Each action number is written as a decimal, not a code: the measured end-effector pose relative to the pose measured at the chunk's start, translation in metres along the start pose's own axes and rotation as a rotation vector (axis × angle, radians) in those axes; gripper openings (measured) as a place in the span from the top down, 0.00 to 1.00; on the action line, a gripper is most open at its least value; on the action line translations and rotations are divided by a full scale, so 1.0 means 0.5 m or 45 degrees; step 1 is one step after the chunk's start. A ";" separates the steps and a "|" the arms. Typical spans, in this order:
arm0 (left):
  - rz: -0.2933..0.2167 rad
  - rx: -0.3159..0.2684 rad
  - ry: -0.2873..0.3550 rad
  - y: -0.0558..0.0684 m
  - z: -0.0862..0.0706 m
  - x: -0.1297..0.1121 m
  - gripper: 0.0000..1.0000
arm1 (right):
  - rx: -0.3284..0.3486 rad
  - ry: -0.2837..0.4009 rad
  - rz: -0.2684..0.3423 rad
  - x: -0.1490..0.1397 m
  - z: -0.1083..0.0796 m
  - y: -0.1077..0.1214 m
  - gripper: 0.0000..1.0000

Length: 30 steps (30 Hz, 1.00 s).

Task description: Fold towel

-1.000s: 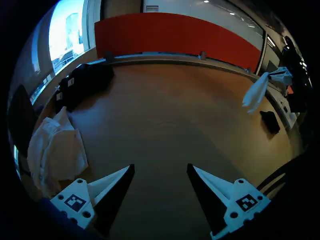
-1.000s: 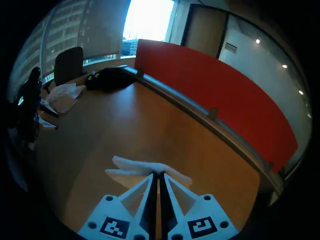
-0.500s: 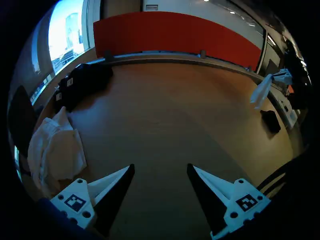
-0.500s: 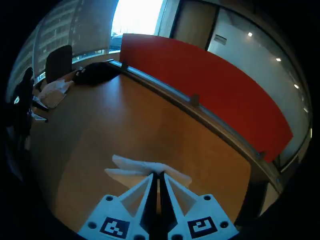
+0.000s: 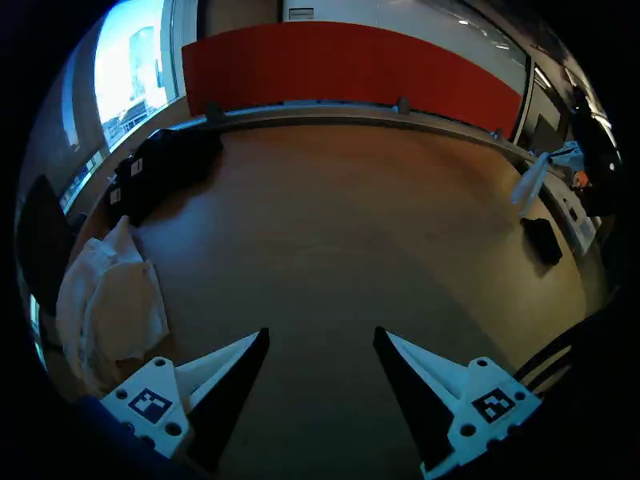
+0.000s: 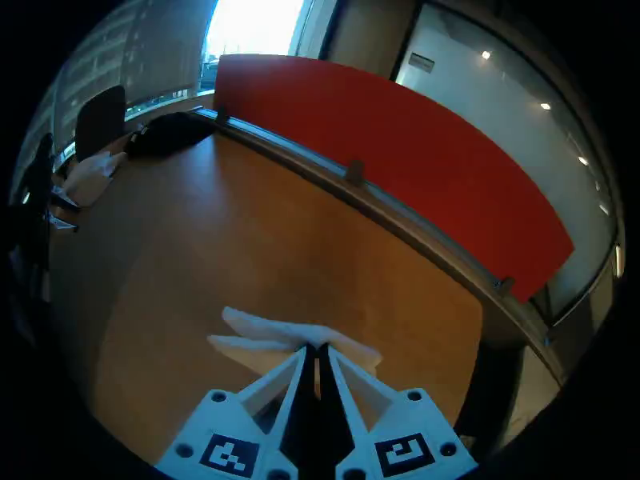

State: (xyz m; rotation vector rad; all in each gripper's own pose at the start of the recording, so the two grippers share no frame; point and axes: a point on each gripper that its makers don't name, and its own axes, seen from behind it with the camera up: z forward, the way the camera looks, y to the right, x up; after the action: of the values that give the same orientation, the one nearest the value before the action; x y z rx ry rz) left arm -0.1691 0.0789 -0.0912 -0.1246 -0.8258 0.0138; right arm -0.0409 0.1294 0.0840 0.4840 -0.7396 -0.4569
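One white towel (image 6: 272,336) pinched in the right tongs (image 6: 317,350), left tongs (image 5: 320,331) wide open

In the right gripper view, the right tongs come up from the bottom centre of the frame. Their two fingers are almost together, with only a thin dark slit between them, and both press on the towel. The cloth spreads out from the tips in folded layers, mostly toward the left, over the brown wooden counter (image 6: 240,240).

In the left gripper view the same towel shows small at the far right edge, hanging down as a narrow white strip. It seems to be lifted clear of the counter, though at this size I cannot be sure.

The left tongs enter from the bottom of the left gripper view. Their fingers stand far apart with bare counter between them, and they hold nothing.

A pile of white cloth (image 5: 108,304) lies at the lower left of this view, just beside the left finger. A black bag (image 5: 164,164) sits at the upper left of the counter, and a small black object (image 5: 544,240) lies near the right edge. A red partition (image 5: 344,64) runs along the far side of the counter, at the top of the frame.
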 end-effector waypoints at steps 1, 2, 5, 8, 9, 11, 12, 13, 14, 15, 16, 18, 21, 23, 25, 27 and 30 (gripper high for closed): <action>0.000 0.000 0.000 0.001 0.000 0.001 0.03 | -0.004 -0.004 0.005 -0.005 -0.001 0.006 0.95; 0.001 0.000 -0.001 0.003 0.001 0.001 0.03 | -0.009 -0.009 0.010 -0.011 -0.001 0.013 0.95; 0.005 -0.001 -0.001 0.008 0.001 0.003 0.03 | -0.018 -0.020 0.022 -0.025 -0.004 0.028 0.95; 0.009 -0.001 -0.004 0.013 0.002 0.003 0.03 | -0.028 -0.031 0.027 -0.038 -0.007 0.039 0.95; 0.010 -0.002 -0.005 0.015 0.002 0.003 0.03 | -0.029 -0.034 0.029 -0.042 -0.008 0.041 0.95; 0.013 -0.003 -0.006 0.018 0.003 0.004 0.03 | -0.029 -0.038 0.033 -0.049 -0.010 0.043 0.95; 0.014 -0.004 -0.006 0.019 0.003 0.004 0.03 | -0.030 -0.040 0.035 -0.052 -0.012 0.045 0.95; 0.016 -0.005 -0.007 0.021 0.003 0.004 0.03 | -0.031 -0.042 0.037 -0.054 -0.013 0.046 0.95; 0.017 -0.006 -0.007 0.022 0.004 0.005 0.03 | -0.032 -0.044 0.039 -0.058 -0.014 0.047 0.95; 0.019 -0.007 -0.007 0.024 0.004 0.005 0.03 | -0.033 -0.046 0.040 -0.061 -0.016 0.048 0.95; 0.021 -0.008 -0.007 0.025 0.004 0.005 0.03 | -0.035 -0.048 0.042 -0.064 -0.017 0.049 0.95; 0.024 -0.009 -0.007 0.027 0.004 0.006 0.03 | -0.038 -0.053 0.044 -0.072 -0.021 0.051 0.95; 0.028 -0.012 -0.006 0.028 0.003 0.007 0.03 | -0.043 -0.066 0.045 -0.086 -0.029 0.053 0.95; 0.029 -0.013 -0.005 0.029 0.002 0.007 0.03 | -0.048 -0.076 0.048 -0.099 -0.035 0.054 0.95; 0.030 -0.014 -0.004 0.029 0.001 0.007 0.03 | -0.052 -0.091 0.054 -0.117 -0.044 0.054 0.95; 0.031 -0.016 -0.003 0.030 -0.001 0.006 0.03 | -0.057 -0.109 0.063 -0.139 -0.053 0.054 0.95; 0.034 -0.017 -0.004 0.028 -0.003 0.004 0.03 | -0.067 -0.142 0.079 -0.179 -0.067 0.053 0.95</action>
State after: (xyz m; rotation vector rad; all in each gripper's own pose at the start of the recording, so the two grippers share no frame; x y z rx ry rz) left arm -0.1663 0.0930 -0.0924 -0.1487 -0.8277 0.0337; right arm -0.0691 0.2084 0.0307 0.3873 -0.8460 -0.4468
